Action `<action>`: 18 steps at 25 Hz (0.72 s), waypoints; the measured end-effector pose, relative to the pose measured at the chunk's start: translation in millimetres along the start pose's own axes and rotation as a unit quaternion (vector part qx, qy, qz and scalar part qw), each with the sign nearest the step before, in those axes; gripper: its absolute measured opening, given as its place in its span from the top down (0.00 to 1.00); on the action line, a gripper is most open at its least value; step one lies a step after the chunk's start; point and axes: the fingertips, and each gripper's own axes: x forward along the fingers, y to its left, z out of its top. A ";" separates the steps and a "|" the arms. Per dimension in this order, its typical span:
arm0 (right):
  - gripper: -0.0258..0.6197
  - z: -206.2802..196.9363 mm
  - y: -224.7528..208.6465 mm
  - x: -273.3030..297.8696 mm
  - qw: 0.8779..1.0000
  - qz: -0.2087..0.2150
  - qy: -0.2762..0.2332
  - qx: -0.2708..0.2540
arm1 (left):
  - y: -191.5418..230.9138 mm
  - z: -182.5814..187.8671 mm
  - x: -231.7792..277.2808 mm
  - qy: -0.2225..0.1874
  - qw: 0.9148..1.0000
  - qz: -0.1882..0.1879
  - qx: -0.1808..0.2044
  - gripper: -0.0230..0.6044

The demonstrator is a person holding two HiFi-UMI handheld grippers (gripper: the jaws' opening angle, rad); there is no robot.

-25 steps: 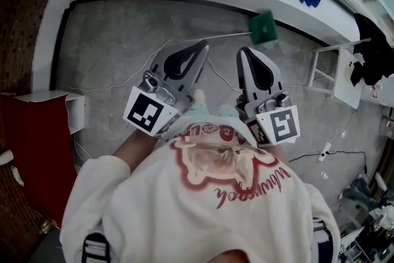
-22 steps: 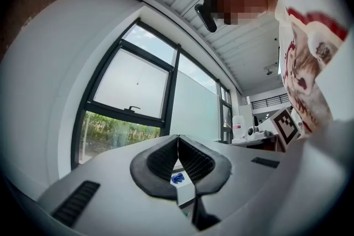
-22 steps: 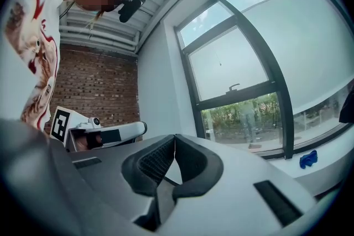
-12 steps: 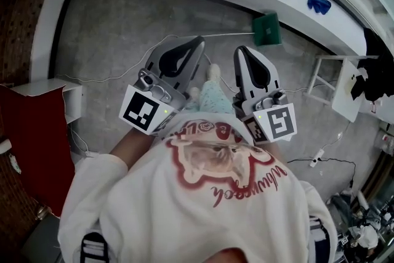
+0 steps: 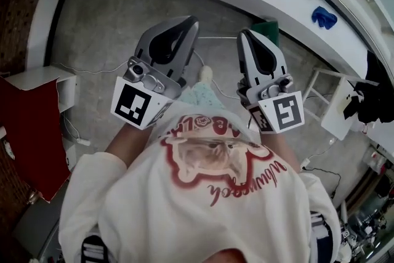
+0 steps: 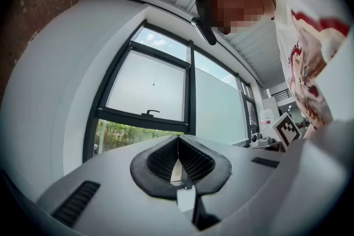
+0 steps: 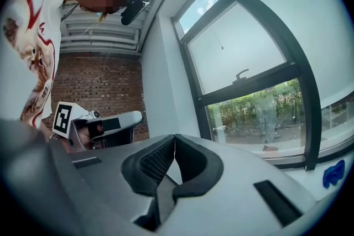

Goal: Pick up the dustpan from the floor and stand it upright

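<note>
"Where is the green dustpan (image 5: 268, 26)?"
"On the floor (image 5: 104, 28), by the white wall, just past the right gripper (image 5: 247, 39)."
"And the jaws?"
"Pressed together, holding nothing. The left gripper (image 5: 186, 24) too."

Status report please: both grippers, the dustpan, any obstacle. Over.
Left gripper shut, empty; right gripper shut, empty. Green dustpan lying on the floor by the wall, not yet picked up. White cable loose on the floor ahead.

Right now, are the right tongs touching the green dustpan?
Apart. The right gripper view shows the right tongs shut on nothing, aimed at the window; the dustpan lies on the floor.
</note>
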 end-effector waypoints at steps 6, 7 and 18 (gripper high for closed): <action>0.92 -39.2 -20.0 28.7 0.999 0.012 0.047 0.010 | 30.7 -21.1 9.3 0.009 1.000 0.027 -0.010 0.93; 0.92 -47.0 -22.1 34.7 0.998 0.015 0.055 0.013 | 36.7 -23.5 11.0 0.006 0.999 0.030 -0.012 0.93; 0.92 -166.8 -38.7 101.2 0.989 0.063 0.128 -0.030 | 122.7 -116.3 -3.9 0.007 0.992 0.118 -0.045 0.93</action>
